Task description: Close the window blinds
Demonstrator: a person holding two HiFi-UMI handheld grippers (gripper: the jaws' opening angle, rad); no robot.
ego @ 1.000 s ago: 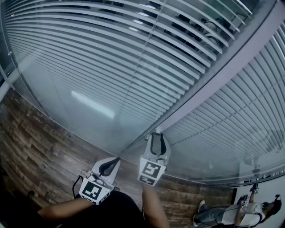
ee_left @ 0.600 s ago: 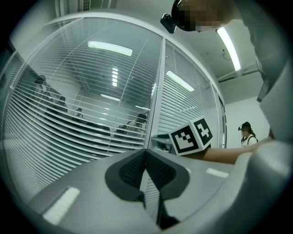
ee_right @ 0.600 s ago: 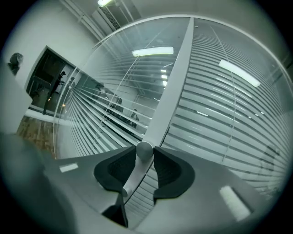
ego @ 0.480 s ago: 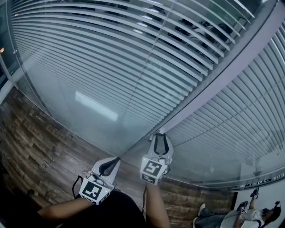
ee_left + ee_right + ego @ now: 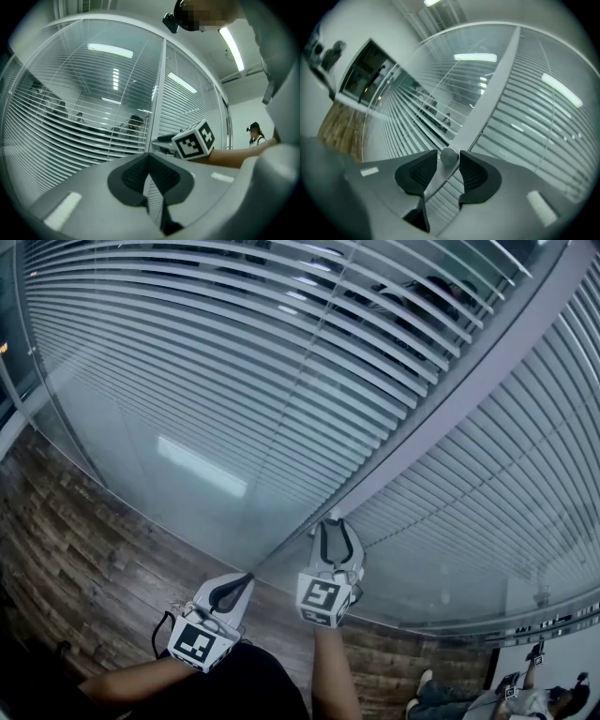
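right fingers (image 5: 474, 176): the right gripper (image 5: 448, 153) is easing them open. A small round grey knob (image 5: 449, 158) sits right between the tips. The pads look barely off it, not squeezing.
knob: it sticks out of the grey post (image 5: 499, 70) that splits the two panes, low down on it.
left fingers (image 5: 133, 177): clenched, tips meeting, on the left gripper (image 5: 149, 156), which just points at the glass (image 5: 202, 512).
grippers: in the head view the left one sits down and to the left of the right one, near it but not touching. The right one's marker cube (image 5: 194, 139) pokes into the left gripper view.
blinds (image 5: 234, 352): white slats behind the glass on both sides of the post, straight ahead of both grippers. The left pane's slats are tilted open enough that you can make out people (image 5: 133, 124) through the gaps. The right pane's slats (image 5: 506, 474) look flatter from the right gripper view, but I honestly can't tell if they're fully shut.
floor (image 5: 84, 540): wood planks running along the foot of the glass wall.
corner: a person (image 5: 525, 701) shows in the bottom right of the head view, well away from the grippers.
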